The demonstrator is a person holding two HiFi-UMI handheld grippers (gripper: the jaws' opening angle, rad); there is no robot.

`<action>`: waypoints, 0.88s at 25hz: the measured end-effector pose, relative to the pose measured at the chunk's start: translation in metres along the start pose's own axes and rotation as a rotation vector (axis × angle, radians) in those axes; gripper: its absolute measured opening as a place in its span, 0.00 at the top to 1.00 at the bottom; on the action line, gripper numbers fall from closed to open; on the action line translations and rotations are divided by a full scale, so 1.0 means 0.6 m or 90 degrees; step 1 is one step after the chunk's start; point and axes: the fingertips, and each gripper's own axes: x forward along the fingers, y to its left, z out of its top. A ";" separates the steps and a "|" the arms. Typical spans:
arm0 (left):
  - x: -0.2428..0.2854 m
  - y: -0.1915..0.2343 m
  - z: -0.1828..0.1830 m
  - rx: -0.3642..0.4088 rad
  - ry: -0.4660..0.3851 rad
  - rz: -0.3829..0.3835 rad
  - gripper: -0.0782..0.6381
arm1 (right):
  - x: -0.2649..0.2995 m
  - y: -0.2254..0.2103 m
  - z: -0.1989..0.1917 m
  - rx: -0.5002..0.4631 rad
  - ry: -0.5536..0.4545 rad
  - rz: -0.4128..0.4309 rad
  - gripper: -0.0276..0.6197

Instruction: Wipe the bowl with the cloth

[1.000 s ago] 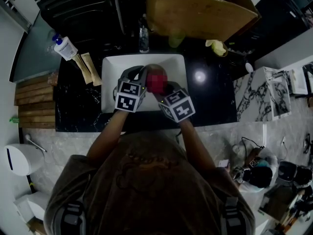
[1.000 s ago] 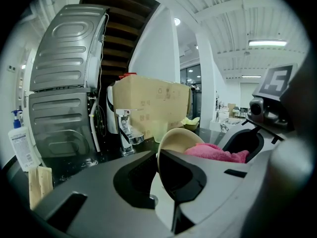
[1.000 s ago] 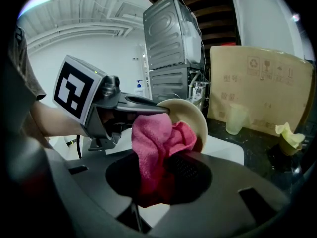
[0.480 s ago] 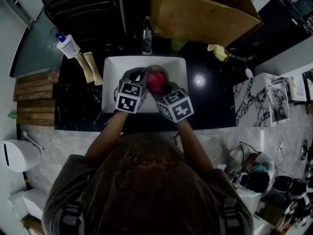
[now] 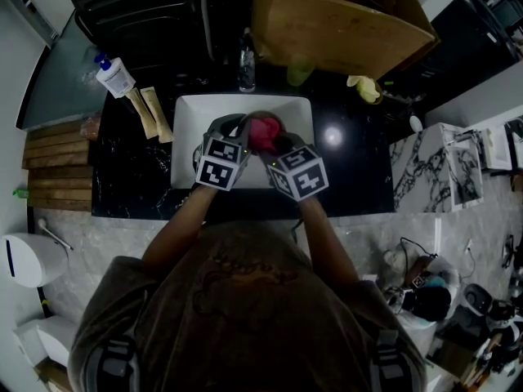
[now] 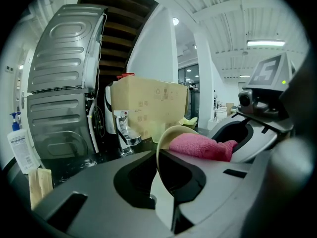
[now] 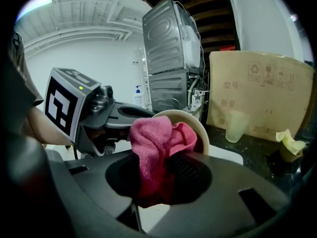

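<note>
White sink in black counter

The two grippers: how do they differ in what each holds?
The left gripper is shut on the rim of the cream bowl, held on edge; the right gripper is shut on the pink cloth. The left gripper's load is rigid; the right gripper's is soft and bunched into the bowl. Both are shut, above the white sink.

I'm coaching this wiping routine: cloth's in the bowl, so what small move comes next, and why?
Probably sweep the right tongs round inside the bowl: they grip the pink cloth pressed into it, and the left tongs clamp its rim over the sink.
</note>
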 end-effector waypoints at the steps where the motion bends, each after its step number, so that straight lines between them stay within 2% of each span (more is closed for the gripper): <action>1: 0.000 -0.001 0.000 0.002 0.001 -0.001 0.86 | -0.002 -0.002 0.002 0.000 -0.001 -0.003 0.77; 11: 0.005 -0.012 -0.002 0.010 0.010 -0.006 0.86 | -0.017 -0.039 0.028 0.003 -0.029 -0.048 0.77; 22: 0.011 0.006 -0.007 0.008 0.004 0.018 0.85 | -0.025 -0.057 0.005 0.008 -0.021 -0.061 0.77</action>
